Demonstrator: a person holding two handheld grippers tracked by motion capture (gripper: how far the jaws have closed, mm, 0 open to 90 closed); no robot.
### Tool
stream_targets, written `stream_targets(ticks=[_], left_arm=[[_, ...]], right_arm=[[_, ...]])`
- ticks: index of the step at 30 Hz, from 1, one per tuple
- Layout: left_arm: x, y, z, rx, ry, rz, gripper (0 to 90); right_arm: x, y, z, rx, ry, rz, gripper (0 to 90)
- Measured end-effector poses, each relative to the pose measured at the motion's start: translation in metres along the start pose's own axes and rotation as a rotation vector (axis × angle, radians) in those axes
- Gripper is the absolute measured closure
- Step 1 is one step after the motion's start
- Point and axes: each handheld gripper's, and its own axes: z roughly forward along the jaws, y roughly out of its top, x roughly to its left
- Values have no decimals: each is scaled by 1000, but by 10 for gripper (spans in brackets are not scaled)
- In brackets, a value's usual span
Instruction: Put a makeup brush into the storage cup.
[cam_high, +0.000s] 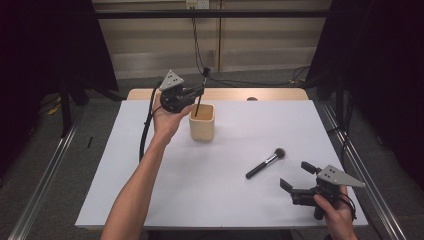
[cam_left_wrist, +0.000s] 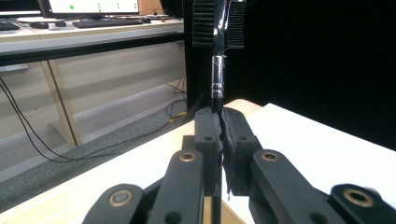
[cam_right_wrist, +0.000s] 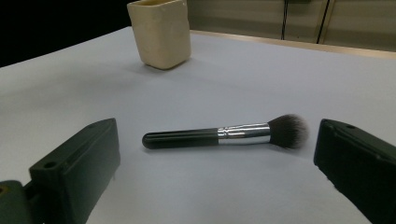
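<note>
A cream cup (cam_high: 202, 121) stands on the white table (cam_high: 220, 200), at the back left. Just above and behind it my left gripper (cam_high: 200, 91) is shut on a slim black comb brush (cam_high: 199, 102); the tool stands upright with its lower end inside the cup. In the left gripper view the jaws (cam_left_wrist: 220, 123) clamp the handle of the comb brush (cam_left_wrist: 217, 79), with its silver ferrule and toothed head above. A powder brush (cam_high: 266, 162) lies flat at the front right. My right gripper (cam_high: 295, 174) hovers open just before it, the powder brush (cam_right_wrist: 224, 133) lying beyond its jaws (cam_right_wrist: 217, 156).
The cup (cam_right_wrist: 160, 32) stands far beyond the powder brush in the right gripper view. A wooden table edge (cam_high: 280, 94) runs along the back. Cables trail on the floor behind, and metal rails (cam_high: 360, 165) flank the table.
</note>
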Motion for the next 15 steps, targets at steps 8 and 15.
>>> stream_targets(ticks=[8, 15], left_arm=[[3, -6, 4, 15, -1, 2, 859], [3, -13, 6, 33, 3, 1, 858]], right_arm=[[0, 0, 0, 1, -1, -1, 1], [0, 0, 0, 1, -2, -3, 1]])
